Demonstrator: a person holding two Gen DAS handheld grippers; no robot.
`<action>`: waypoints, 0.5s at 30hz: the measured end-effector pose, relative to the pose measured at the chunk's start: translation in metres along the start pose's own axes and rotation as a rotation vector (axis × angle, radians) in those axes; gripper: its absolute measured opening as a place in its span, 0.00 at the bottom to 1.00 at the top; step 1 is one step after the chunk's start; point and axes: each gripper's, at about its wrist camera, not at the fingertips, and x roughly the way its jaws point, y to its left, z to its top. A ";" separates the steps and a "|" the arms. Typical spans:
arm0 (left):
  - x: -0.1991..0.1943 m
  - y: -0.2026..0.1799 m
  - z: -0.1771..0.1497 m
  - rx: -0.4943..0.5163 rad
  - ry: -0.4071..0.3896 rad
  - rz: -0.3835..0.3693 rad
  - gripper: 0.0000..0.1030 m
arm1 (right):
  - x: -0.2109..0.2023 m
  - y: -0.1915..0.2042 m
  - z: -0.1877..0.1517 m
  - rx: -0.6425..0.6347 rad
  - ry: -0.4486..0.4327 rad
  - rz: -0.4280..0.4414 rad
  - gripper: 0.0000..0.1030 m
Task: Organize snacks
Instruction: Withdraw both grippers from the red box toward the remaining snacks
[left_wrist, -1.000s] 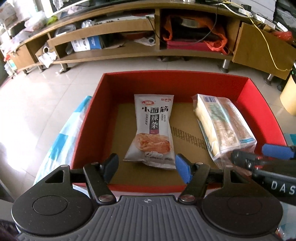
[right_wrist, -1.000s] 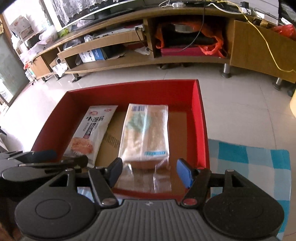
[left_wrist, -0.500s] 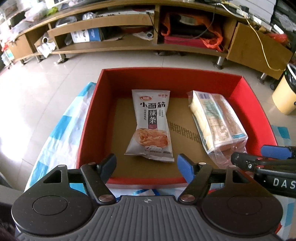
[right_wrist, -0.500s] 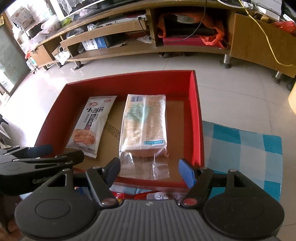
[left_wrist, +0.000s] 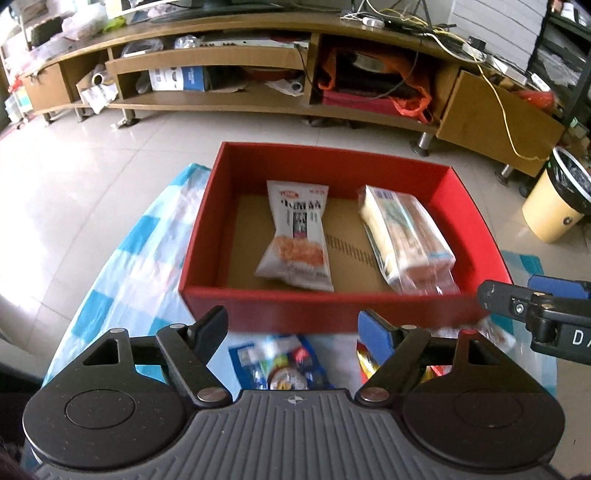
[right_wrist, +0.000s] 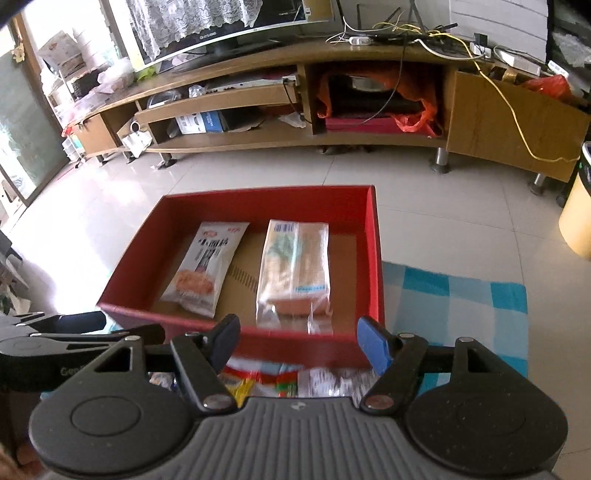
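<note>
A red box (left_wrist: 207, 236) (right_wrist: 373, 258) stands on a blue-and-white checked cloth (left_wrist: 140, 258) (right_wrist: 454, 291). Inside it lie a white spicy-strip snack bag (left_wrist: 297, 243) (right_wrist: 205, 273) on the left and a clear-wrapped cracker pack (left_wrist: 402, 236) (right_wrist: 293, 269) on the right. My left gripper (left_wrist: 293, 330) is open and empty, above a blue snack packet (left_wrist: 277, 365) in front of the box. My right gripper (right_wrist: 297, 339) is open and empty, above several loose snack packets (right_wrist: 280, 380). The right gripper also shows at the right edge of the left wrist view (left_wrist: 532, 306).
A long wooden TV cabinet (left_wrist: 295, 74) (right_wrist: 295, 99) with cluttered shelves runs along the back across a tiled floor. A yellow bin (left_wrist: 557, 199) (right_wrist: 578, 206) stands at the right. A yellow cable (left_wrist: 498, 96) hangs over the cabinet.
Both grippers have pulled back and up from the box. The snacks in front of the box have come into view under them. Both stay open.
</note>
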 end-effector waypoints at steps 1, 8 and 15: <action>-0.003 -0.001 -0.004 0.003 0.001 -0.001 0.80 | -0.003 0.000 -0.003 0.003 0.002 0.002 0.68; -0.017 0.003 -0.030 -0.004 0.026 0.008 0.81 | -0.014 -0.001 -0.025 -0.004 0.038 0.002 0.68; -0.021 0.015 -0.052 -0.054 0.084 0.010 0.81 | -0.004 -0.004 -0.043 -0.011 0.097 -0.009 0.69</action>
